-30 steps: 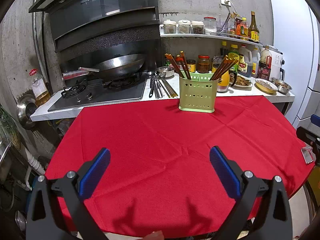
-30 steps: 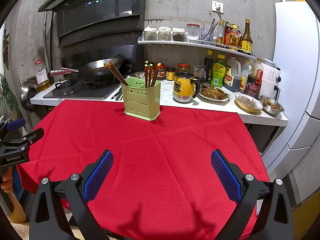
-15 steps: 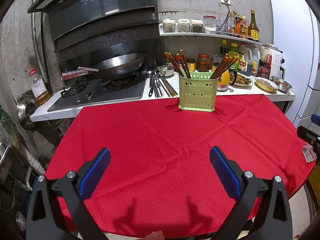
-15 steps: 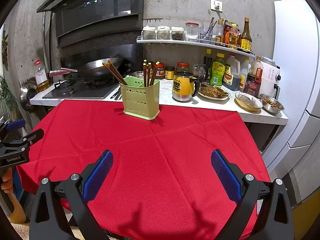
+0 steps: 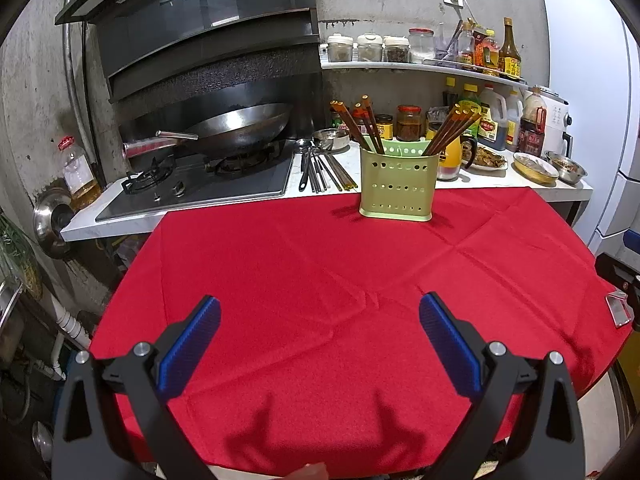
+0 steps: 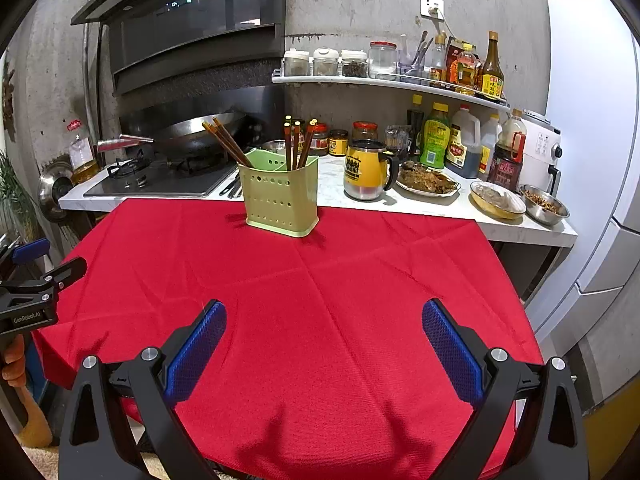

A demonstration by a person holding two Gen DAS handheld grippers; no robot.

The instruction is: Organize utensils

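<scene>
Red tablecloth [image 5: 320, 280] carries the green caddy [image 5: 396, 188] holding chopsticks [image 5: 362, 124]; loose utensils [image 5: 320, 168] lie behind-left of it. Left gripper [image 5: 320, 332] and right gripper [image 6: 324, 336] hover empty, jaws spread; sorting could be starting or finished.

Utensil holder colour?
Pale green utensil holder with round holes; clearest in the right wrist view.

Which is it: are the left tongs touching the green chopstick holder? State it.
Apart. The left wrist view shows the open left tongs over bare red cloth, far from the green holder.
</scene>
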